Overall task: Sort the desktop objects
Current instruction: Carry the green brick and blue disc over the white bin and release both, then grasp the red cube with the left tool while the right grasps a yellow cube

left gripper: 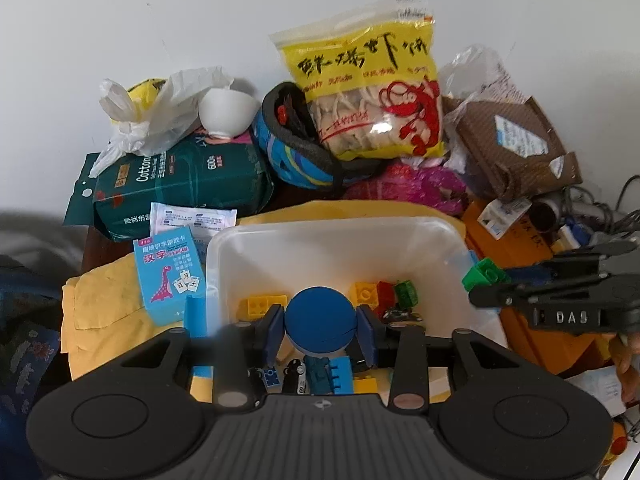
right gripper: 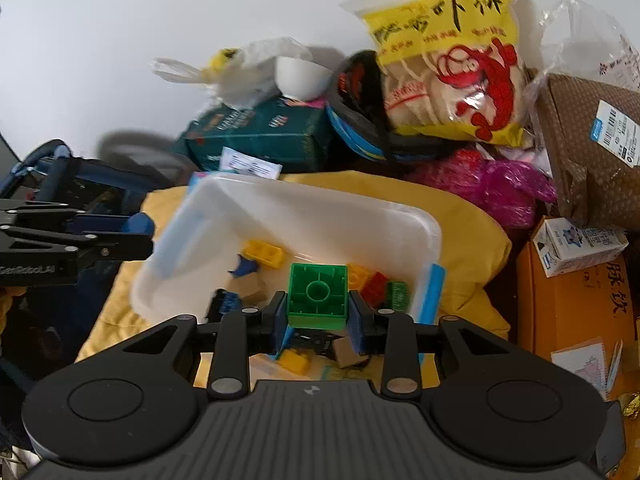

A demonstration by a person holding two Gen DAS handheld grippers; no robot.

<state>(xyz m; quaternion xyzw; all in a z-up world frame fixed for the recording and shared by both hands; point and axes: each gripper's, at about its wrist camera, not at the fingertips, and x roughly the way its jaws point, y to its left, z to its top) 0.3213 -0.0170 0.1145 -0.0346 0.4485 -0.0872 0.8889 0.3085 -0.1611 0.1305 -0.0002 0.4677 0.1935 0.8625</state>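
Both grippers over the white bin. Right gripper clenched on green block — hollow underside faces camera, squarish, no clear long axis. Left gripper around blue round piece; can't tell if pads press. Release over bare bin floor, low, clear of the rim — avoid bounce-out.

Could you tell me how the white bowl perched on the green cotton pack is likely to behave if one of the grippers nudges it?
The white bowl sits tilted on the soft green pack, so it would probably tip or roll. It looks like hard ceramic, so likely breakable if it falls.
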